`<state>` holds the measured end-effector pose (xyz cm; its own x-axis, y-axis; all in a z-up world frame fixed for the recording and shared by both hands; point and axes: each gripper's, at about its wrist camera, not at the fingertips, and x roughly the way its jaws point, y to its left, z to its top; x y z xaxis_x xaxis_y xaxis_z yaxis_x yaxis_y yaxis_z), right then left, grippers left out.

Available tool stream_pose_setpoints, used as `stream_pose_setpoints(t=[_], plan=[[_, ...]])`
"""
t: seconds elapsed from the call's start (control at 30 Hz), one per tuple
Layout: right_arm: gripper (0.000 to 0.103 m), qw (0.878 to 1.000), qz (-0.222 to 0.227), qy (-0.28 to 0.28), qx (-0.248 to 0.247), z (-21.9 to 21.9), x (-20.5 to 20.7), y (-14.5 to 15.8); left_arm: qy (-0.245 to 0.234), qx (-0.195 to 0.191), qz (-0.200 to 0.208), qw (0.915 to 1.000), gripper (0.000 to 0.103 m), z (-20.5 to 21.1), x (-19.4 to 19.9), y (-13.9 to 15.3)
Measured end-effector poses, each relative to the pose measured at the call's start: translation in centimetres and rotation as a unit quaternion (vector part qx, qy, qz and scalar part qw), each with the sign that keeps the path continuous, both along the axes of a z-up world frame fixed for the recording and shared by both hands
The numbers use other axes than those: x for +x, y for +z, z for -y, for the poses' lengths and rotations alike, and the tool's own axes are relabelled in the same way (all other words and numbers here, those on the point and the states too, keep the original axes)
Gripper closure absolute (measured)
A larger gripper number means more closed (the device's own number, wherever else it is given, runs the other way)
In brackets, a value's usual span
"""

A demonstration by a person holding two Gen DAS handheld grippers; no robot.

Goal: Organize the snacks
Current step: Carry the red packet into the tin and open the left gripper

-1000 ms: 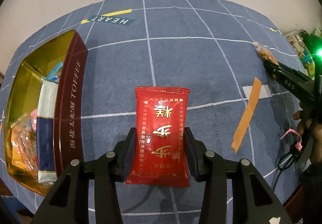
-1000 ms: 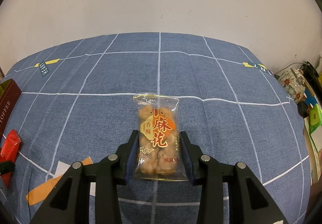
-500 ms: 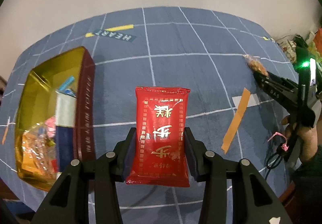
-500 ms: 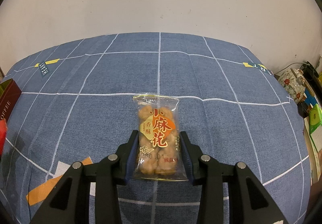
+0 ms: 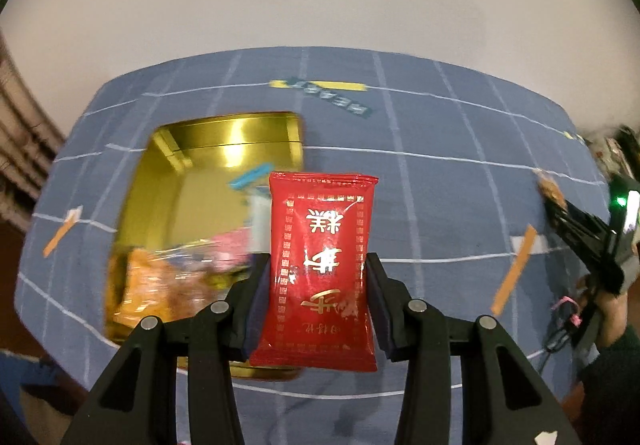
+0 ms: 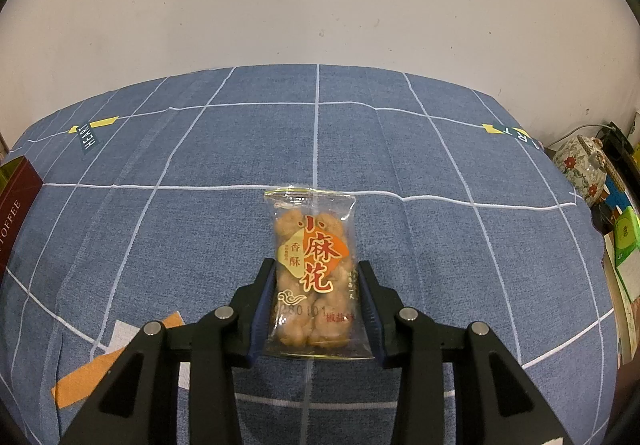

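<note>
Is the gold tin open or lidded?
Open. The gold tin shows its shiny inner walls and loose snack packets inside, with no lid over it. The view is motion-blurred, so the contents stay unclear.

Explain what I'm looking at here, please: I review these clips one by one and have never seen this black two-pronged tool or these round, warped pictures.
There is no robot. A person holds a hand-operated two-finger gripper in each hand, and a wide-angle camera on each one looks forward along its fingers, which bends the picture.

The left wrist view shows the left gripper clamped on a red snack packet with gold lettering, in front of an open gold tin that already contains several snacks. At its right edge you see the other gripper and part of the person's hand.

The right wrist view shows the right gripper clamped on a clear packet of fried dough twists.

Everything sits over a blue tablecloth with white grid lines and some orange tape marks. A floral teapot stands off to the right.
</note>
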<state>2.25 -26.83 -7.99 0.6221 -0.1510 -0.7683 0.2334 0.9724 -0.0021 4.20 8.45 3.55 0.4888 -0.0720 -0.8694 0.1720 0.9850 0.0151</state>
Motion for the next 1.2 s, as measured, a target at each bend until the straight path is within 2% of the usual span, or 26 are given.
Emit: stream_pose_setpoints(t=[0.37,0.6,0.77,1.2], plan=[[0.063,1.000,0.000,0.000,0.000,0.0,0.0,0.0,0.071,0.033,-0.007,0.9969,0.062,-7.2,0.8,-0.7],[0.063,1.000,0.000,0.000,-0.001,0.1,0.0,0.0,0.078,0.062,-0.023,0.9948,0.062,-8.7,1.3,-2.7],[0.063,1.000,0.000,0.000,-0.001,0.0,0.0,0.0,0.084,0.065,-0.032,0.9939,0.062,-9.6,1.8,-3.7],[0.063,1.000,-0.002,-0.005,0.002,0.2,0.1,0.1,0.070,0.082,-0.023,0.9939,0.056,-9.9,1.7,-4.6]])
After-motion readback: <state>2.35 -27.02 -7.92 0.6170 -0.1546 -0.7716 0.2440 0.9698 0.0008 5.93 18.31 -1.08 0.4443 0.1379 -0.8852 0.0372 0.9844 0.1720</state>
